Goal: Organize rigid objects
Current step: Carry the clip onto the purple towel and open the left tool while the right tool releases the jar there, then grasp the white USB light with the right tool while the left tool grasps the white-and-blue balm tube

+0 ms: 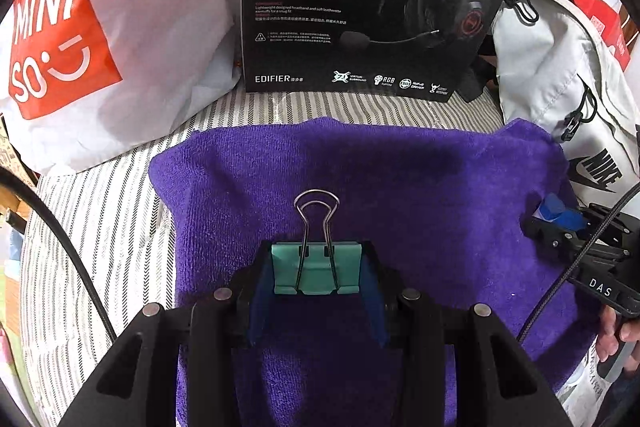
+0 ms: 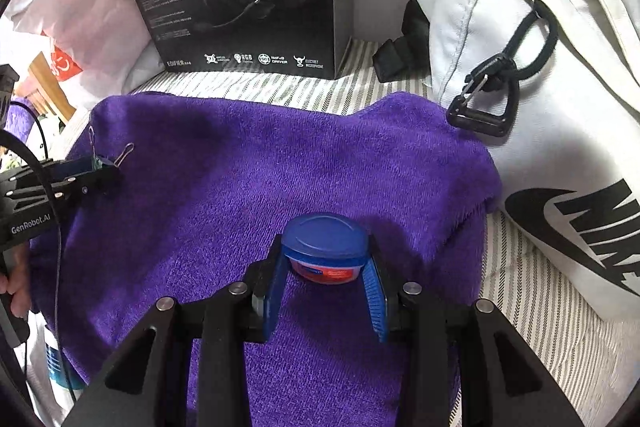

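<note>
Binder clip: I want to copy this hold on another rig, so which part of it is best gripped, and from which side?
Grip the binder clip by its flat green body, one pad on each end, coming from behind its spine with the wire handles pointing away, as the left gripper holds it above the purple towel. The springy wire loops would likely slip.
</note>
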The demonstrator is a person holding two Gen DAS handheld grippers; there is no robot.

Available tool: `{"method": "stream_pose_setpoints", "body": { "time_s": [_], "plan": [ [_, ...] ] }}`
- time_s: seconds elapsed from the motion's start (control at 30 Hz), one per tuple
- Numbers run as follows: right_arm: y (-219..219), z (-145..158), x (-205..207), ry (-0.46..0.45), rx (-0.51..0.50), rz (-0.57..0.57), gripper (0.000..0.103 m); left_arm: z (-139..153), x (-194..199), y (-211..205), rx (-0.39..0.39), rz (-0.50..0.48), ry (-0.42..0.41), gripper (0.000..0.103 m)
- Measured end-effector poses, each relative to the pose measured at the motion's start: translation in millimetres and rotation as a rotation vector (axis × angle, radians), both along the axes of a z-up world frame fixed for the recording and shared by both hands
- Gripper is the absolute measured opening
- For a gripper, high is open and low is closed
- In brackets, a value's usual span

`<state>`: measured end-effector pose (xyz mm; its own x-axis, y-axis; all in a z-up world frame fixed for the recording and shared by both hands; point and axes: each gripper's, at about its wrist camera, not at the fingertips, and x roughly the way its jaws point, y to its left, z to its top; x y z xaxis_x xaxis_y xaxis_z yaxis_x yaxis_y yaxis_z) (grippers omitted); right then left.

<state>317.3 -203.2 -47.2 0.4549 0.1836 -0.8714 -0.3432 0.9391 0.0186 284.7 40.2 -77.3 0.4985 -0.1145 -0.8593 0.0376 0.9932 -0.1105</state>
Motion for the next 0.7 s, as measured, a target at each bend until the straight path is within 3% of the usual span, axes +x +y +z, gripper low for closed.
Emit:
{"method": "stream_pose_setpoints", "body": {
  "time_s": [0.07, 0.27, 0.4, 0.57, 0.7],
  "plan": [
    [2, 0, 0, -0.001, -0.008, 0.008, 0.038, 0, -1, 1, 0.003, -0.005, 0.002, 0.039],
    [0, 1, -2, 0.012, 0.012, 0.01, 0.06, 1, -8, -2, 0.001, -0.029, 0.015, 0.05],
    [-7, 5, -9, 0.013, 0.009, -0.007, 0.06, 2, -17, -5, 0.015, -0.033, 0.028, 0.055],
    [-16, 20, -29, -0.015, -0.001, -0.018, 0.06, 9, -35, -1, -0.022, -0.003, 0.052, 0.055],
    [-25, 40, -52, -0.046, 0.007, -0.038, 0.06, 29, -63, -4, 0.006, -0.004, 0.008, 0.055]
  ]
}}
